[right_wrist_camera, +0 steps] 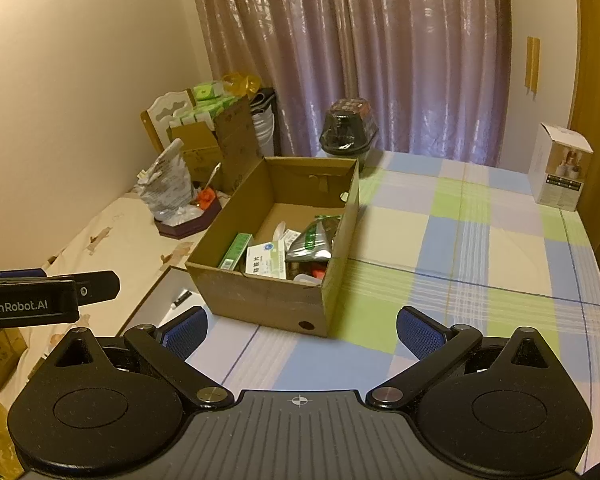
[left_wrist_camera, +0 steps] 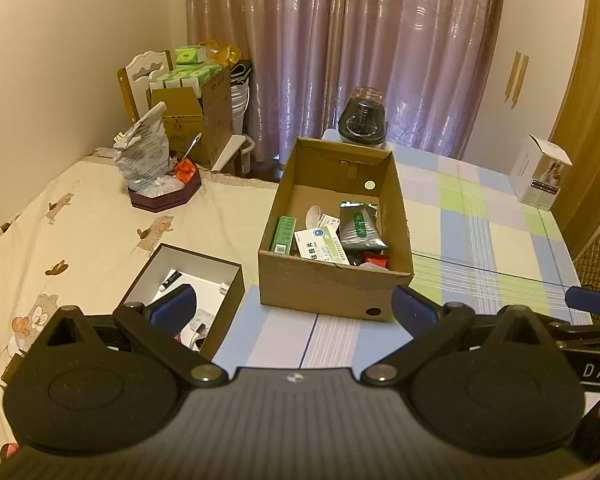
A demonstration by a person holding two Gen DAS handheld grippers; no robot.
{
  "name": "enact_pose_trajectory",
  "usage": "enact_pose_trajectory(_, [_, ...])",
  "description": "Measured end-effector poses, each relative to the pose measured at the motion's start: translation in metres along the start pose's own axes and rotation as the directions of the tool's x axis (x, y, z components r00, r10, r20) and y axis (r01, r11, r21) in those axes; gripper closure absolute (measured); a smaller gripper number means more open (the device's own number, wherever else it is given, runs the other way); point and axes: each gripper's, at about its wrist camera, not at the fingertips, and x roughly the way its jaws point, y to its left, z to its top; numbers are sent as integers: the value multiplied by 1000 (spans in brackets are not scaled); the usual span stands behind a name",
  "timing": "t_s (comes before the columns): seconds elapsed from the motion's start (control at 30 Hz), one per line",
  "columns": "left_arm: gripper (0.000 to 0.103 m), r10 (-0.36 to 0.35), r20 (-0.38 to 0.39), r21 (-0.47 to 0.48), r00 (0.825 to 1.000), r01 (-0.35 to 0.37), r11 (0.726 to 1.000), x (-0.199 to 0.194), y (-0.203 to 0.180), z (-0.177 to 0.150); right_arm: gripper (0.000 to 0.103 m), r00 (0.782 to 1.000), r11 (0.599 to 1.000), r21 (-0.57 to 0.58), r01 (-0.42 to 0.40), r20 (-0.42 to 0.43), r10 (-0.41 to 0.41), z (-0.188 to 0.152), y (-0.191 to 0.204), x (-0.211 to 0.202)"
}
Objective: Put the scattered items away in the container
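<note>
Showing both grippers hovering near the cardboard box (left_wrist_camera: 334, 280), jaws of left gripper (left_wrist_camera: 294, 308) and right gripper (right_wrist_camera: 302, 330) spread wide, nothing held in either. Box sits mid-bed on the checked sheet (right_wrist_camera: 480, 240), already holding a green carton (left_wrist_camera: 283, 235), a white medicine box (left_wrist_camera: 320, 246), a dark foil pouch (left_wrist_camera: 360, 228) and a white spoon (left_wrist_camera: 313, 216). Bed surface around it looks free of loose items, so task appears near done. Remaining candidates, as a judgement: contents of the white-lined open box (left_wrist_camera: 188, 276) just left of the cardboard box, e.g. a small tube (left_wrist_camera: 170, 280). To pick well: approach from above w/ left gripper, align fingers across the tube's short axis, avoid box wall, close gently, lift clear before crossing. Legible text: "GenRobot.AI" on the left gripper's side in the right wrist view; "DAS" partly seen in the left wrist view; medicine box characters too small to read reliably.
</note>
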Motion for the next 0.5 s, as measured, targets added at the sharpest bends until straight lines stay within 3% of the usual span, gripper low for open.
enact_pose_trajectory(0.5, [1,-20,-16,9,1000,20,1000,6,-9,-8,0,1000,999,-21,25,-4,-25,-3,-3,5])
